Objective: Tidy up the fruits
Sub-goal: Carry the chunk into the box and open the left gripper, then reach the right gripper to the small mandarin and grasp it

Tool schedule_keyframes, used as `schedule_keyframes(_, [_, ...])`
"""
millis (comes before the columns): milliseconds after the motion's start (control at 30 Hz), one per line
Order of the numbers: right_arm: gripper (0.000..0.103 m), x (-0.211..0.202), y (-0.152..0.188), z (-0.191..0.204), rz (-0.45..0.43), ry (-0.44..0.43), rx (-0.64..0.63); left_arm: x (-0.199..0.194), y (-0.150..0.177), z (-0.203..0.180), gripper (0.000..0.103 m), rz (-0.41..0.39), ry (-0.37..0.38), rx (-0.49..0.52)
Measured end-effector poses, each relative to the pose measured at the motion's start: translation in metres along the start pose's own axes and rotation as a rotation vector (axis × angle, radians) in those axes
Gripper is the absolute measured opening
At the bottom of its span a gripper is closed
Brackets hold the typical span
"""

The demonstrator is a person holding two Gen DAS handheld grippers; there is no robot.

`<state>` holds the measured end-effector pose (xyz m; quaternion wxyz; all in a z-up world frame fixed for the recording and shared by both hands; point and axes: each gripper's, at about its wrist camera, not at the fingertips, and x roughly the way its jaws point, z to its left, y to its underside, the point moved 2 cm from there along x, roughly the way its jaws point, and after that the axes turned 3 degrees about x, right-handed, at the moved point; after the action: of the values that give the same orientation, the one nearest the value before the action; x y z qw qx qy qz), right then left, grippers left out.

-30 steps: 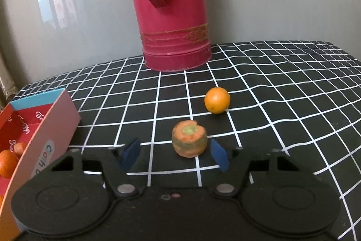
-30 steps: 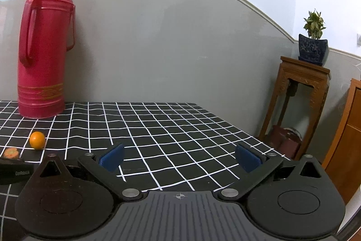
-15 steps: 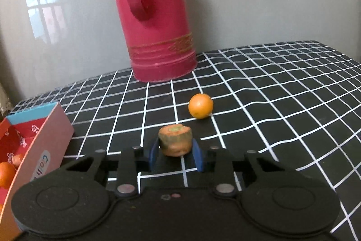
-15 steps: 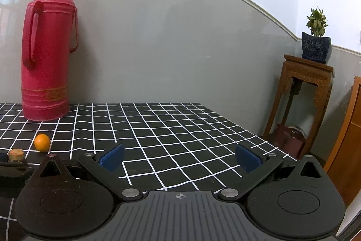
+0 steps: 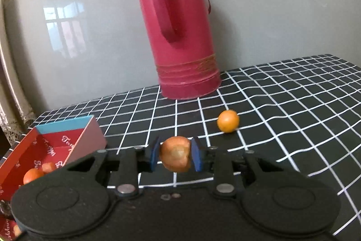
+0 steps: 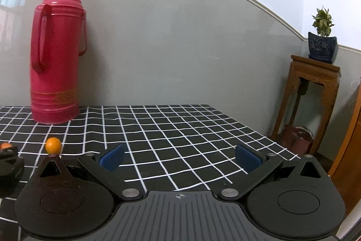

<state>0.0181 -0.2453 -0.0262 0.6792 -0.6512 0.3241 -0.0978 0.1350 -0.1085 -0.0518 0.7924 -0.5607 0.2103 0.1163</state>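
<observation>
1. Left gripper (image 5: 175,154) is clamped on a brownish-orange fruit (image 5: 175,154); both blue pads (image 5: 195,154) press its sides. The fruit looks lifted off the tablecloth (image 5: 293,105), blurred, so its exact shape is unclear.
2. Small round orange (image 5: 228,121) sits on the cloth, far-right of the held fruit, well apart from it & nearer than the red thermos (image 5: 180,37).
3. Thermos stands upright at the far edge by the grey wall, handle facing the camera in the left wrist view.
4. Red cardboard box (image 5: 88,139) lies at the near left, open top tilted toward view; a few orange fruits (image 5: 33,175) rest inside. Blue strip on its far rim.
5. Right gripper (image 6: 179,158) is spread wide, nothing between its pads; it hangs over the black-and-white checked cloth, right of the other items.
6. In the right wrist view the same orange shows far left on the cloth, w/ the thermos behind it; the left gripper's tip & held fruit peek in at the left edge.
7. Background right: carved wooden stand (image 6: 311,92) w/ a potted plant (image 6: 322,37) on top, off the table, against the wall.
</observation>
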Motion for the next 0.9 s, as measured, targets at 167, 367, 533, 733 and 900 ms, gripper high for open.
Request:
schedule_keyframes(167, [0.103,-0.004,-0.001,0.007,-0.008,-0.022,-0.001,-0.011,-0.001,0.015,0.020,-0.027,-0.040,-0.020])
schedule_keyframes(367, [0.103,-0.007,-0.003,0.011,-0.007,-0.045,0.019,-0.037,-0.002,0.053,0.020,-0.106,-0.188,-0.063])
schedule_keyframes(533, [0.103,-0.009,-0.004,0.023,0.008,-0.093,0.037,-0.046,0.007,0.094,0.020,-0.075,-0.335,-0.118])
schedule_keyframes(733, [0.103,-0.020,-0.008,0.051,0.002,-0.179,0.035,-0.040,0.022,0.142,0.021,0.060,-0.384,-0.195])
schedule_keyframes(900, [0.103,-0.018,-0.008,0.075,0.011,-0.236,0.006,-0.041,0.033,0.169,0.030,0.128,-0.385,-0.244])
